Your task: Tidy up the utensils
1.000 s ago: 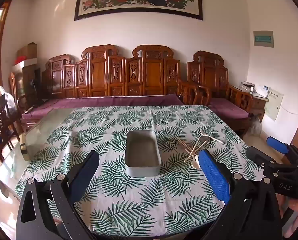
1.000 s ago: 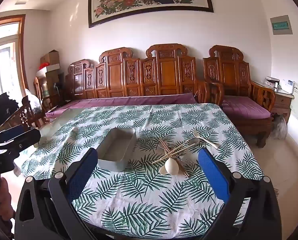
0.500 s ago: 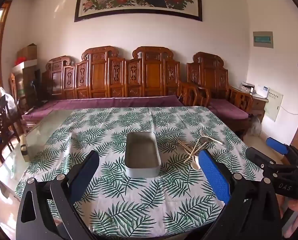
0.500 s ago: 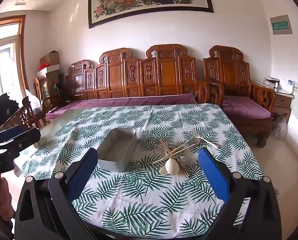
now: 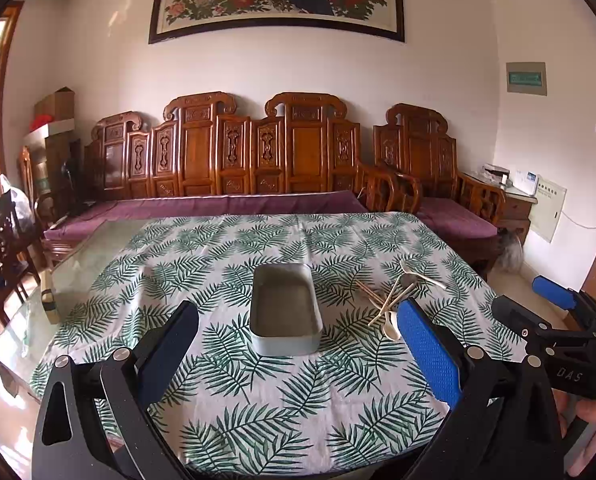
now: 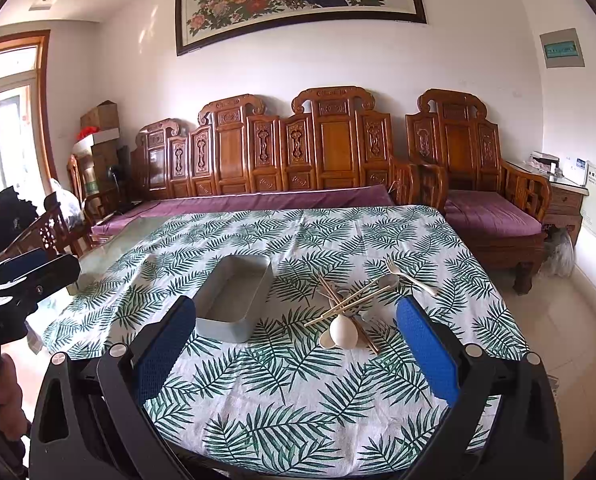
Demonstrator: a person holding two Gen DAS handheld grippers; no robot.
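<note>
Both tools hang at the near edge of the table, short of everything on it. The left gripper (image 5: 298, 344) has its jaws spread wide and holds nothing; the grey tin (image 5: 285, 307) sits framed between its blue pads, farther out on the leaf-print cloth (image 5: 234, 408). The right gripper (image 6: 296, 344) is likewise spread and empty, aimed at the heap of utensils (image 6: 352, 312) just right of the tin: crossed chopsticks (image 6: 348, 302), a white spoon (image 6: 343, 336) nearest the gripper, a grey spoon (image 6: 388, 280) and a pale fork (image 6: 408, 278) toward the back. The pieces lie over one another, apart from the tin but near it. The tin looks empty, so by my reading the job has not started and this is the approach before the first pick. The next move probably falls to the right gripper: go forward and down onto one piece that lies free on top of the tangle, close on its narrow handle, then lift and carry it left into the tin. Thin sticks lying flat on soft cloth leave little to bite, and pulling one may drag its neighbours. The left gripper is well placed to steady the tin.
</note>
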